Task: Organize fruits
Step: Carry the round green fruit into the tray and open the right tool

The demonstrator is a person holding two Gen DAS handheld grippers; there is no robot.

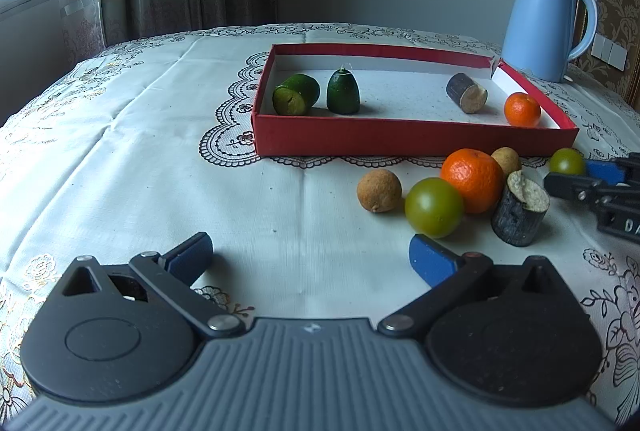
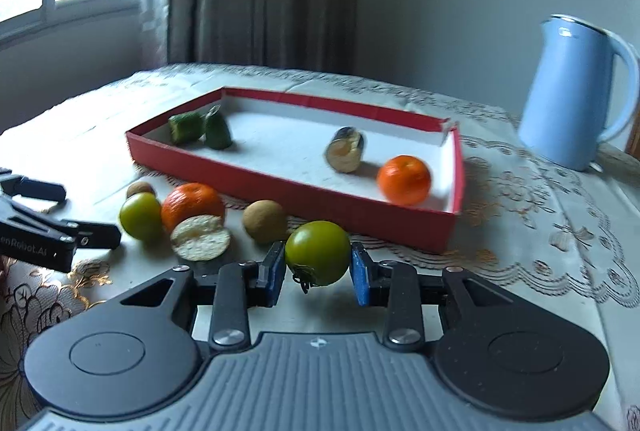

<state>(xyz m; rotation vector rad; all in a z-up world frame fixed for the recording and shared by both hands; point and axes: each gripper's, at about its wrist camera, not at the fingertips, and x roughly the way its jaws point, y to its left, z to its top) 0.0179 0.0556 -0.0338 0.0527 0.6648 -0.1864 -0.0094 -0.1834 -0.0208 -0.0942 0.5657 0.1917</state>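
A red tray (image 1: 400, 141) (image 2: 280, 187) holds two green cucumber pieces (image 1: 296, 94), a dark cut piece (image 1: 466, 93) and a small orange (image 1: 522, 109) (image 2: 405, 180). In front of it lie a big orange (image 1: 472, 180) (image 2: 192, 203), a green tomato (image 1: 434, 207) (image 2: 140, 216), two brown round fruits (image 1: 379, 190) (image 2: 265, 221) and a dark cut stub (image 1: 520, 211) (image 2: 200, 237). My left gripper (image 1: 312, 257) is open and empty above the cloth. My right gripper (image 2: 318, 267) is shut on a second green tomato (image 2: 318, 257) (image 1: 567, 162).
A blue kettle (image 1: 544, 23) (image 2: 576, 91) stands behind the tray's right end. The table carries a white lace cloth (image 1: 160, 151). A curtain and window are behind the table at the left.
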